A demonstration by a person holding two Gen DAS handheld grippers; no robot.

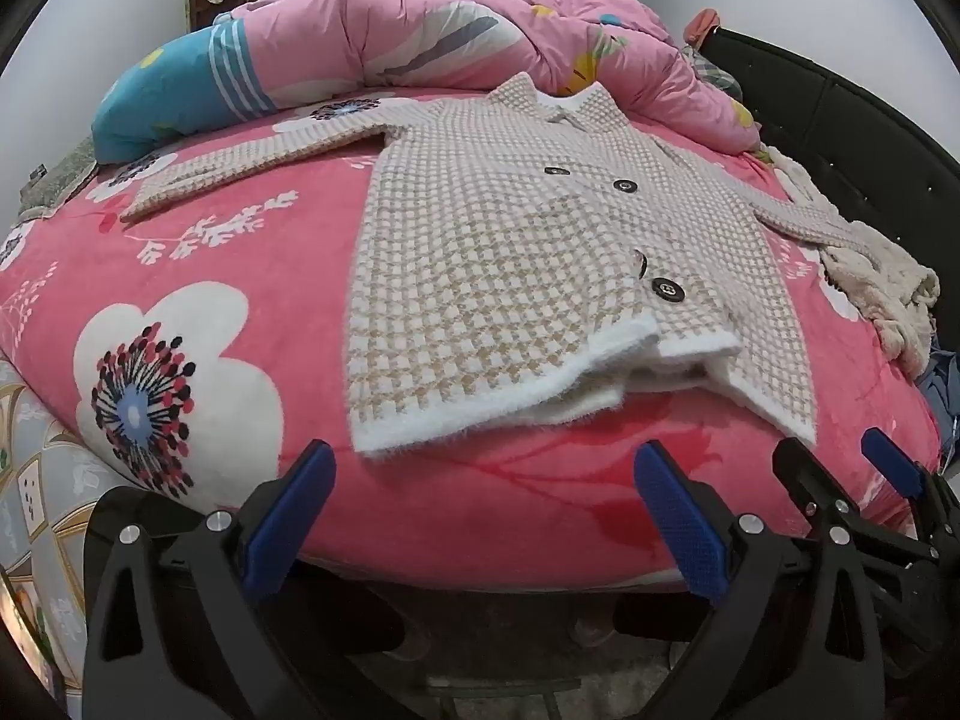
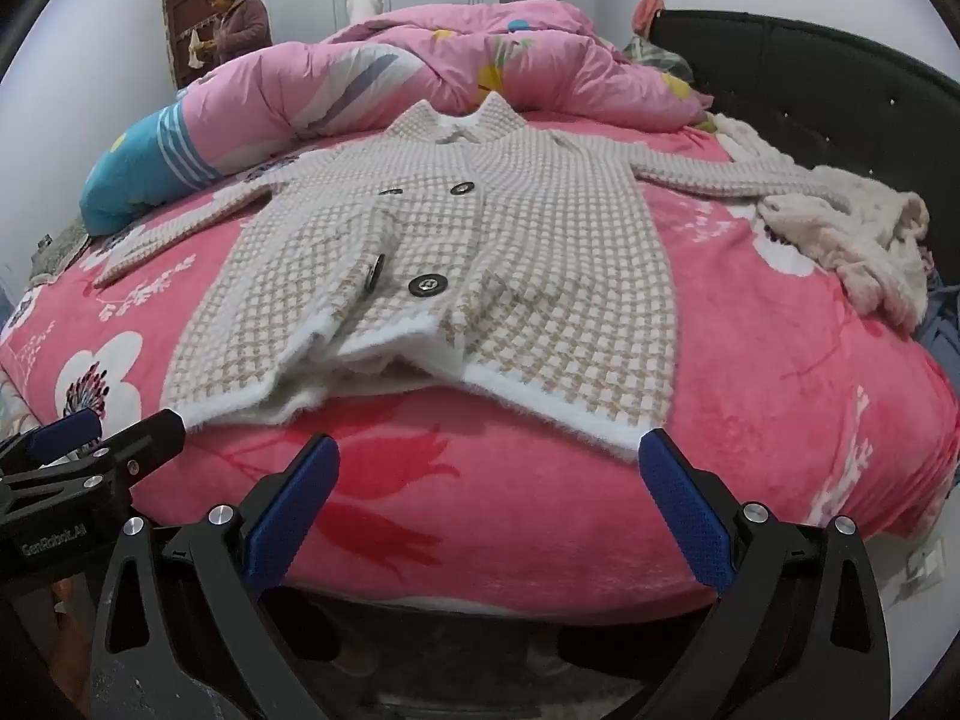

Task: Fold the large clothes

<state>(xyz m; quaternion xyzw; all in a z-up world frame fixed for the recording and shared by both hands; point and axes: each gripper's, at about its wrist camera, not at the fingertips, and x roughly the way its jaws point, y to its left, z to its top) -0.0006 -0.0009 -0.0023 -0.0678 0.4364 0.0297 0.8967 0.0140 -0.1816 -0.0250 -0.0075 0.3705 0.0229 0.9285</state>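
The left gripper (image 1: 486,468), a black two-finger tong with blue ribbed pads, tilts downward over the near edge of the bed, its fingers spread wide with nothing between them. In its own view the fingers rise from six o'clock, tips just short of the garment's hem. The right gripper (image 2: 489,465), of the same build, is angled down the same way, spread wide and empty; its right fingertip (image 2: 660,450) sits just beside the hem's right corner, and whether it touches cannot be told. The two tools hang side by side: the right one shows at four o'clock in the left view, the left one at eight o'clock in the right view.

Beyond the tips lies the beige-and-white checked fuzzy knit coat (image 1: 540,252), spread flat and front up on the bed, collar toward twelve o'clock, dark round buttons (image 2: 427,285) down the front, both sleeves stretched outward. It rests on a pink plush floral blanket (image 1: 252,276). Toward twelve o'clock a crumpled pink quilt (image 1: 432,30) is heaped; at three o'clock a cream fleecy garment (image 2: 852,240) lies beside a black padded headboard (image 2: 840,66). A person (image 2: 237,24) stands at eleven o'clock by a brown door.
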